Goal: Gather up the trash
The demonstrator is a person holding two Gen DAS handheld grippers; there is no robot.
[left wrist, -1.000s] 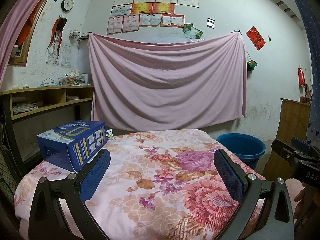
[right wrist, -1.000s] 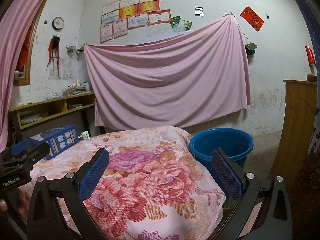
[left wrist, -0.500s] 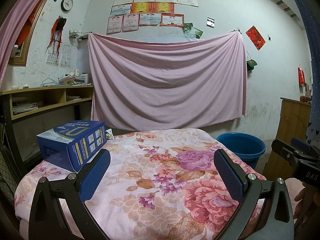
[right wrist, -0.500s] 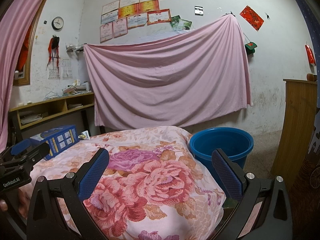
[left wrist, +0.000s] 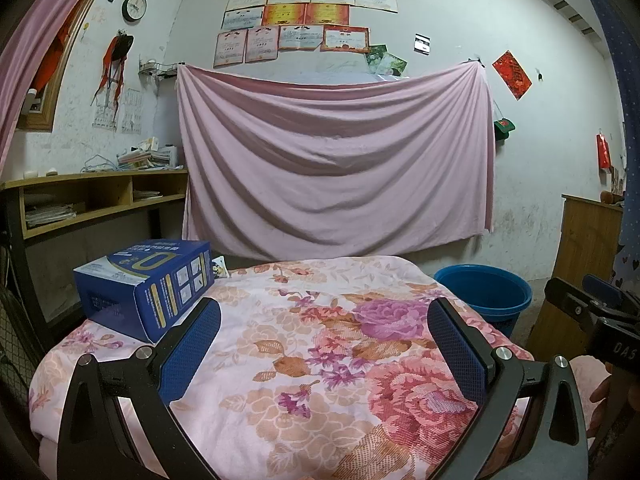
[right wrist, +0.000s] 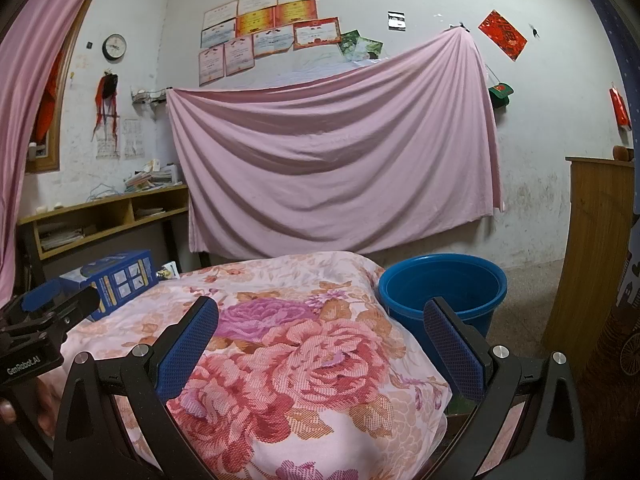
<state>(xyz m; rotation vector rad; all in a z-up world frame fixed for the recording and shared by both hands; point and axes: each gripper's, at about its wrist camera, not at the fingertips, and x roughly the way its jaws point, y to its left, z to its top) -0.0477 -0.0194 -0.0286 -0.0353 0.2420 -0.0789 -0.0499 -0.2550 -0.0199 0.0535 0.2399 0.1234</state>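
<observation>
A white plastered wall fills the background, stained near the floor. A big pink sheet hangs across it as the main landmark. Above the sheet are rows of certificates; left of it, a round clock and a wooden shelf unit stacked with papers. Right of the sheet stands a wooden cabinet, on a grey concrete floor. The light is dim and even.
</observation>
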